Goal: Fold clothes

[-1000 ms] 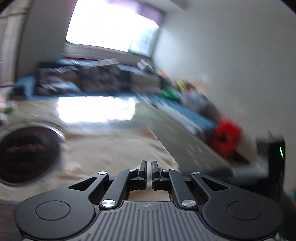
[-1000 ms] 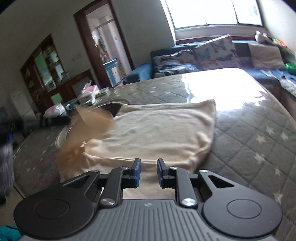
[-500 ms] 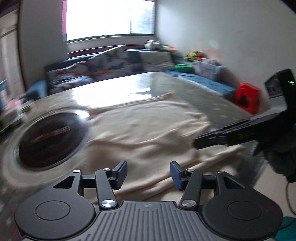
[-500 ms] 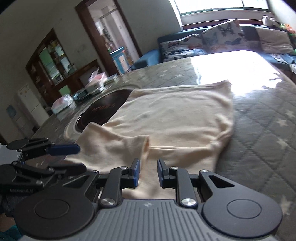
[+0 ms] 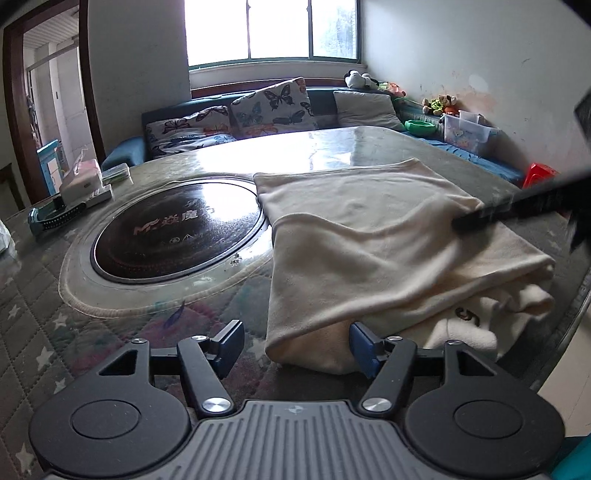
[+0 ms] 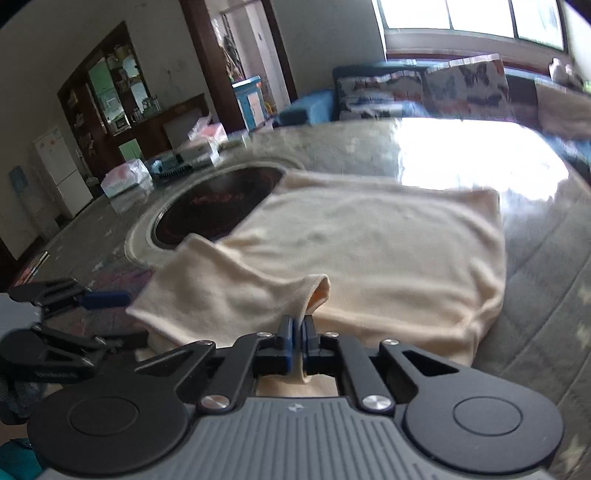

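Left wrist view: the left gripper [image 5: 295, 343] has its fingers spread wide, grasping nothing; a near corner of the cream garment [image 5: 388, 251] lies between them. The garment rests on the quilted, star-patterned surface [image 5: 48, 332], partly folded, at 1 o'clock from the gripper. At 11 o'clock a round dark cooktop [image 5: 177, 232] is set into the surface, the garment's left edge just beside it. A tissue box [image 5: 83, 177] sits at 10 o'clock. At 2 o'clock a clear plastic bin [image 5: 465, 129] stands on the sofa [image 5: 125, 155]; its contents cannot be made out. Butterfly cushions [image 5: 273, 103] lean under the window [image 5: 273, 29].

Right wrist view, somewhat blurred: the right gripper [image 6: 298, 338] has its fingers clenched on a raised fold of the garment [image 6: 369, 251]. The left gripper [image 6: 92, 317] shows at 9 o'clock, released. A cabinet [image 6: 110, 96] and white fridge [image 6: 61, 170] stand at 10 o'clock.
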Demonstrator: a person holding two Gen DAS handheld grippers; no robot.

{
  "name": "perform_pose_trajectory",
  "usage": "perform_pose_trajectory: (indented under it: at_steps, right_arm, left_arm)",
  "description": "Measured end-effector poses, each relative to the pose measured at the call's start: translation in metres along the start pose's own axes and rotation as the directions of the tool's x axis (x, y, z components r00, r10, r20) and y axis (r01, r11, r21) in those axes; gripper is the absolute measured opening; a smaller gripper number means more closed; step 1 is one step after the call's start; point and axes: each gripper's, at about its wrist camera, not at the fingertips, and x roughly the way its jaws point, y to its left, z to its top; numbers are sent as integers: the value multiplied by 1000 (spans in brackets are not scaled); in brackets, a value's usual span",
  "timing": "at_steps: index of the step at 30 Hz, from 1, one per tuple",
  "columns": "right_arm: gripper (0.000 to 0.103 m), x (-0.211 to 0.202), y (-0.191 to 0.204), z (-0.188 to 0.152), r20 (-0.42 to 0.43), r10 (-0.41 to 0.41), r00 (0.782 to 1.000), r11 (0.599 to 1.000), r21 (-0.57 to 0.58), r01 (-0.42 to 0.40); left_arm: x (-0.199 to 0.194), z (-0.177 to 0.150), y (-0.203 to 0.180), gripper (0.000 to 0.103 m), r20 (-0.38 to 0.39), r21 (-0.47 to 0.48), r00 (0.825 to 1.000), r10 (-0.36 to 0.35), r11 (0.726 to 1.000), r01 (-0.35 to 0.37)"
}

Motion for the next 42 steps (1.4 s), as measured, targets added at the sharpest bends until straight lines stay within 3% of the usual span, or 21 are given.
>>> perform_pose_trajectory:
  at_steps: [3, 9, 10, 14, 22, 26, 28, 35, 42]
  right_arm:
    - [4, -18, 8, 15, 59, -14, 998, 999, -38, 16]
    - [4, -63, 19, 35, 177, -80, 981, 989, -112, 101]
    - [4, -69, 18, 35, 188, -94, 978, 987, -112, 116]
    - [4, -78, 4, 20, 175, -154, 972, 983, -76, 169]
    - [8, -41, -31, -29, 6, -187, 982, 982, 41, 187]
    - [9, -53, -39, -30, 34, -193, 981, 980, 56, 191]
    - [9, -59, -41, -26, 69, -201, 977, 979, 54, 198]
    - [9, -33, -38, -17, 90, -161, 983, 987, 11, 160]
    - [9, -5, -46, -25, 46, -152, 987, 988, -8, 152]
  left_arm:
    - [4, -2, -3, 61, 3, 8, 1000, 10, 1000, -10]
    - [1, -1, -10, 27, 24, 37, 1000, 12, 999, -13]
    - [0, -1, -12, 21, 28, 44, 1000, 12, 999, -13]
    - [-5, -3, -18, 13, 36, 74, 999, 3, 997, -6]
    - [-12, -5, -16, 16, -9, 108, 1000, -25, 994, 25]
    - [-23, 4, -3, 22, 4, 106, 998, -55, 993, 54]
    - [-25, 14, -1, 31, 31, 106, 998, -48, 993, 45]
    - [-2, 47, -21, 32, 75, 68, 992, -105, 993, 100]
    - [50, 57, -37, 31, 18, 47, 990, -139, 989, 138]
